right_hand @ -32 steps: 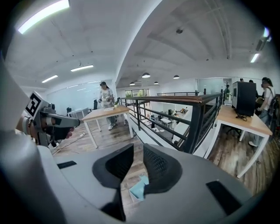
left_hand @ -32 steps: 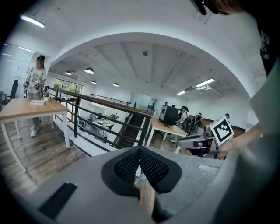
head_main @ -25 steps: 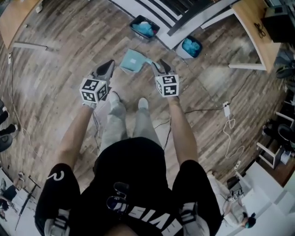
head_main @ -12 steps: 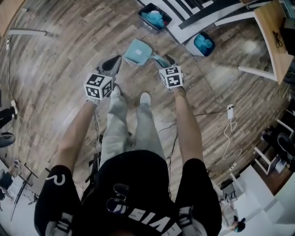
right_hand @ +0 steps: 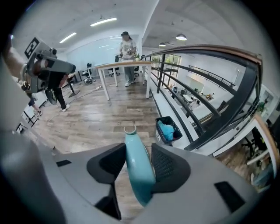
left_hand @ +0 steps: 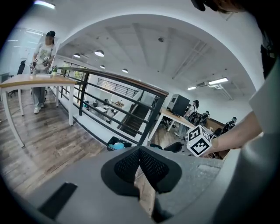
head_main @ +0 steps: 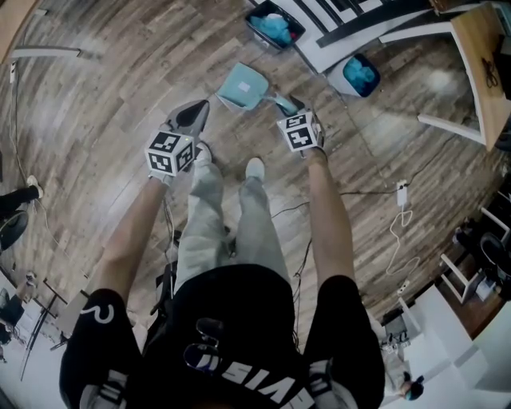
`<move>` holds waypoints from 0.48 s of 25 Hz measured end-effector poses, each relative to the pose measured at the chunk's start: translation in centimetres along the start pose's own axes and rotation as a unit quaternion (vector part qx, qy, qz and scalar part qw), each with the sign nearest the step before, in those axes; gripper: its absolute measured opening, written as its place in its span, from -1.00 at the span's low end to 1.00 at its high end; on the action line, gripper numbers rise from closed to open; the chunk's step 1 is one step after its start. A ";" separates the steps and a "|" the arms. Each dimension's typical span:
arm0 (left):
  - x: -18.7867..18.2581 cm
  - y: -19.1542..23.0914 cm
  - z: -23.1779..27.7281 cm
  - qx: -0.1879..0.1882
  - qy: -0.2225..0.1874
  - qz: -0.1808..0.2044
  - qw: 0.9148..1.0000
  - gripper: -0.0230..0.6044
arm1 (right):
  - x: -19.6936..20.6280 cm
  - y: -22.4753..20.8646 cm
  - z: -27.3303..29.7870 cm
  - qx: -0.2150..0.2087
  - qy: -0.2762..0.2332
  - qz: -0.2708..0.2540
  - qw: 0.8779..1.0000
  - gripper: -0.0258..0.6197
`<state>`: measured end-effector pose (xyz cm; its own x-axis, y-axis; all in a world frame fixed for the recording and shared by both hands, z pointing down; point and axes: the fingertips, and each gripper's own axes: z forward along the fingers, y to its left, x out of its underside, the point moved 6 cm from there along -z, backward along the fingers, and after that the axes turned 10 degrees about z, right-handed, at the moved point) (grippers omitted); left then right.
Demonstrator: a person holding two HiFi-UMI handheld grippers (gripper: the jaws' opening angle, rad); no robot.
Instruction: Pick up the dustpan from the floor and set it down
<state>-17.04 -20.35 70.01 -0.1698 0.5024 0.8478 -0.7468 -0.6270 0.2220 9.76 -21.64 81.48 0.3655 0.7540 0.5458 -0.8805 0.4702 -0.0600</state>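
Note:
A light teal dustpan lies on the wood floor, its handle pointing toward my right gripper. In the right gripper view the handle runs up between the two pads. The jaws have just been closing, and both pads now touch its sides. My left gripper hangs to the left of the pan, apart from it. In the left gripper view its fingertips meet with nothing between them.
Two black bins of blue material stand beyond the pan beside a black railing. A white charger and cable lie to the right. My shoes are just behind the grippers. A person stands at a far table.
Both grippers have sunk toward the floor. The right one has come down onto the dustpan's handle. The pan has stayed on the floor.

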 end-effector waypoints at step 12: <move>-0.3 0.0 0.2 -0.007 -0.004 -0.005 1.000 -0.94 | 0.7 0.2 -0.3 -0.040 0.039 -0.016 0.998 -0.50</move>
<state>-16.81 -20.60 69.88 -0.1559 0.5037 0.8497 -0.7576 -0.6130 0.2243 9.95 -20.93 81.62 0.4180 0.7696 0.4827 -0.8420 0.5277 -0.1123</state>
